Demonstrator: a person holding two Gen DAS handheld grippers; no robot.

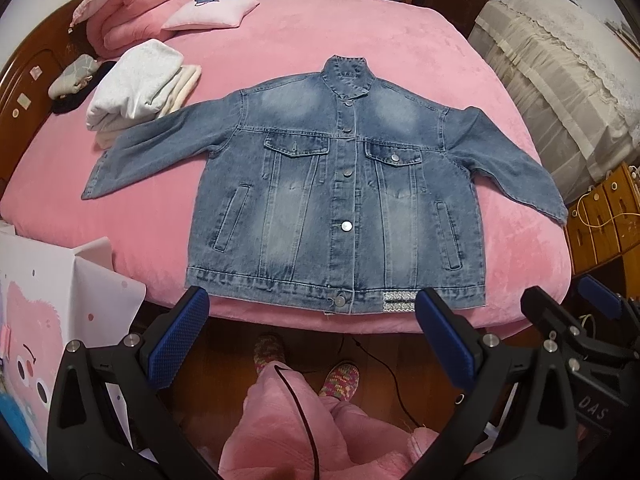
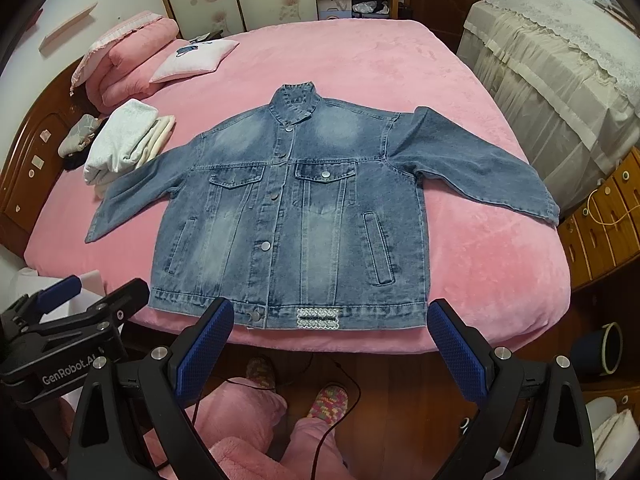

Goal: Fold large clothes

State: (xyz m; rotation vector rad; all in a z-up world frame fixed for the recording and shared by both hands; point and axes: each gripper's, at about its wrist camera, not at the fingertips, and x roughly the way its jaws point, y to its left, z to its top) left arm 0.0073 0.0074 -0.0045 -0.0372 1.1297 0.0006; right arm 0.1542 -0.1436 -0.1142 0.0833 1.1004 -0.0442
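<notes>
Denim jacket [image 1: 336, 196] spread flat, front up and buttoned, on the pink bed [image 1: 400, 52], collar toward the far side, hem along the near edge. Both sleeves stretched outward, one reaching toward the stack of folded white clothes [image 1: 140, 84], the other angling down toward the bed's opposite edge. Small pink pillow [image 1: 212, 10] and a folded pink quilt [image 1: 132, 4] lying well beyond the jacket, near the headboard.

Left gripper [image 1: 312, 320] held off the near edge of the bed, just short of the hem, jaws spread wide, nothing between the blue pads. Right gripper [image 2: 330, 332] beside it, likewise just short of the hem, jaws wide apart and holding nothing. Neither touching the denim. Below, pink-clad legs and knitted slippers [image 2: 328, 398] on the wooden floor [image 2: 400, 384].
</notes>
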